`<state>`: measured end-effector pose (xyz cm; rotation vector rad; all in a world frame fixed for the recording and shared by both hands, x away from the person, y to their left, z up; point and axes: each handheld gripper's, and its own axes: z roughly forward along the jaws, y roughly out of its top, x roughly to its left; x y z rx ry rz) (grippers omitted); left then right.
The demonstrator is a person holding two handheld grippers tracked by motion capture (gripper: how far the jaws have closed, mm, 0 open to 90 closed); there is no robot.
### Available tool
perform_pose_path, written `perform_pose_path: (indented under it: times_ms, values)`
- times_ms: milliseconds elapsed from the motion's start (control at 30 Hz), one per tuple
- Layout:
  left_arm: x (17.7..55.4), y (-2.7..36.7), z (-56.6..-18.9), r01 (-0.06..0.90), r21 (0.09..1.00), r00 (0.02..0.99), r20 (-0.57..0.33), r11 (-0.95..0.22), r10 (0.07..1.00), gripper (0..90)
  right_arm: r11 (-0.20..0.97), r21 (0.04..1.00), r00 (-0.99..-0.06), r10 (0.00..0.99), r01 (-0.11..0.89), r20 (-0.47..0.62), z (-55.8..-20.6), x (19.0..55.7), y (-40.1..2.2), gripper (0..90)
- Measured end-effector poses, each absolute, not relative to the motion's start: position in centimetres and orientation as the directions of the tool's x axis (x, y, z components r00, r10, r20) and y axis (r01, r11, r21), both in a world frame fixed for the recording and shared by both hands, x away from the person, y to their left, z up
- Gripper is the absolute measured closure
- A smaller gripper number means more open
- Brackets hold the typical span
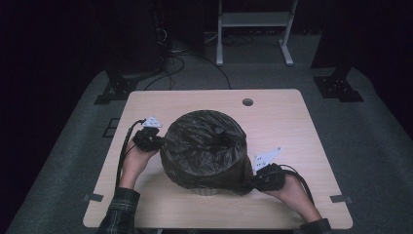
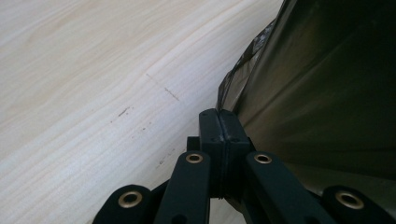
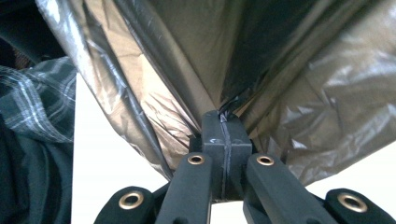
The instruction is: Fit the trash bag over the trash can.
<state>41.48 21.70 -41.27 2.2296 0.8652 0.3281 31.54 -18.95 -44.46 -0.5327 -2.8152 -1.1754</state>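
Observation:
A black plastic bin bag (image 1: 207,146) is pulled over a round bin in the middle of the wooden table (image 1: 277,117). A pale strip of the bin (image 1: 207,191) peeks out under the bag's front edge. My left gripper (image 1: 155,141) is at the bag's left side, jaws shut on the bag's edge (image 2: 233,88). At the bag's front right, my right gripper (image 1: 253,181) is shut on a gathered fold of the bag (image 3: 224,70), which fans out tight from the jaws.
A round cable hole (image 1: 247,102) lies in the table's back part. A white frame stand (image 1: 253,24) and dark equipment bases (image 1: 114,87) stand on the grey floor behind. A plaid sleeve (image 3: 32,102) shows at the left of the right gripper view.

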Motion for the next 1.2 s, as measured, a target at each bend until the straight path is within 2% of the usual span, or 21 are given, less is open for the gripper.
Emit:
perform_pose_path:
  times_ms: [267, 667, 833, 867, 933, 967, 1000, 1133, 1167, 1200]
  values:
    - [41.8, 21.0, -42.8, 0.507, 0.667, 0.747, -0.024, -0.545, 0.665, 89.8, 0.651, 0.668, -0.923, 0.353, 0.36, 0.153, -45.6, 32.4, -20.0, 90.0]
    - [41.9, 21.0, -44.1, 0.52, 0.629, 0.745, -0.003, -0.578, 0.667, 89.8, 0.671, 0.64, -0.915, 0.377, 0.375, 0.142, -46.5, 32.6, -20.3, 90.0]
    - [41.9, 21.0, -44.0, 0.518, 0.635, 0.75, -0.016, -0.573, 0.661, 89.7, 0.675, 0.636, -0.915, 0.381, 0.374, 0.133, -46.5, 32.6, -20.3, 90.0]
    - [41.8, 21.1, -43.7, 0.509, 0.659, 0.749, -0.023, -0.554, 0.662, 89.2, 0.675, 0.637, -0.915, 0.382, 0.372, 0.13, -46.5, 32.6, -20.3, 90.0]
    - [41.7, 21.2, -43.4, 0.503, 0.673, 0.748, -0.023, -0.542, 0.664, 85.7, 0.673, 0.64, -0.915, 0.382, 0.37, 0.128, -46.4, 32.6, -20.4, 89.4]
    - [41.7, 21.3, -43.0, 0.501, 0.69, 0.745, -0.036, -0.523, 0.666, 80.7, 0.669, 0.644, -0.915, 0.381, 0.37, 0.13, -46.4, 32.6, -20.4, 84.6]
    - [41.7, 21.4, -42.7, 0.499, 0.702, 0.747, -0.051, -0.508, 0.663, 73.0, 0.653, 0.655, -0.91, 0.39, 0.38, 0.139, -46.2, 32.6, -20.5, 74.3]
    - [41.5, 22.1, -40.5, 0.477, 0.756, 0.745, -0.077, -0.449, 0.662, 55.0, 0.628, 0.682, -0.907, 0.399, 0.376, 0.134, -45.2, 32.6, -20.9, 61.4]
    - [41.5, 22.1, -40.5, 0.477, 0.756, 0.745, -0.077, -0.449, 0.662, 52.1, 0.623, 0.686, -0.906, 0.403, 0.376, 0.131, -45.0, 32.5, -20.9, 57.5]
    - [41.4, 22.3, -40.1, 0.472, 0.761, 0.743, -0.072, -0.445, 0.665, 52.1, 0.623, 0.686, -0.906, 0.403, 0.376, 0.131, -45.0, 32.5, -20.9, 57.5]
